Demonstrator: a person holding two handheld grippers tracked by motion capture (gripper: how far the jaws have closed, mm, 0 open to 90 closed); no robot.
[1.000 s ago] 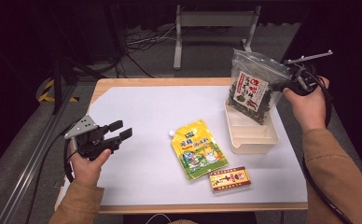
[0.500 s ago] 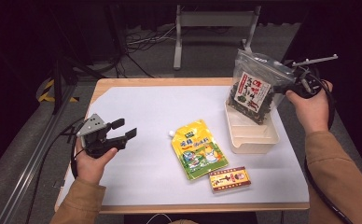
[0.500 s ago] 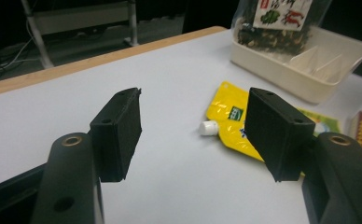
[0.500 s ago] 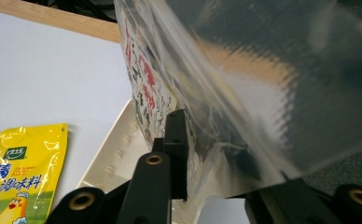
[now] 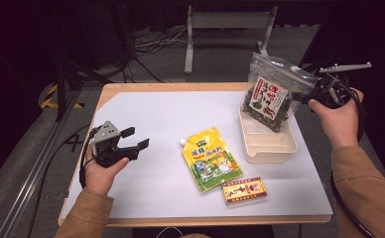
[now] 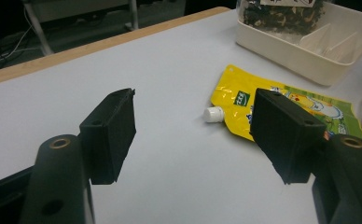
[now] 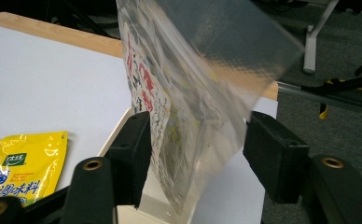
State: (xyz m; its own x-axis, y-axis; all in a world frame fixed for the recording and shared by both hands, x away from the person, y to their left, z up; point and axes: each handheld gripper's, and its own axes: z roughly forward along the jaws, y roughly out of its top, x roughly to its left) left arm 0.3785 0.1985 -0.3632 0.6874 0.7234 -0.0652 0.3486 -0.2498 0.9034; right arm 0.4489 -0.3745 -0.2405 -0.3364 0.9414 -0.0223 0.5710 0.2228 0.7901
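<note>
a: bag news first. my right tool (image 5: 304, 95) has just been spreading its jaws, and in the right gripper view the clear bag (image 7: 188, 107) hangs between them with a gap on the far side, so i'm no longer pinching it. a second ago it was clamped and hanging from that tool.

b: where is the bag now?

a: upright, its bottom down in the far end of the white tray (image 5: 272, 148) at the table's (image 5: 160, 114) right side. i judge the drop-off is as good as done; it may tip once i pull away.

b: and your left tool?

a: left tool (image 5: 137, 140) has been opening too, jaws well apart with nothing between them, low over the table's left side. it has shifted a little toward the yellow pouch (image 5: 211, 158), likely the next pick.

b: any writing?

a: red label on the bag with large chinese characters, too small to read. the pouch has a green logo, blue chinese text, a cartoon chicken and a white cap (image 6: 213, 114). the small red box (image 5: 244, 190) beside it has print i can't make out.
</note>
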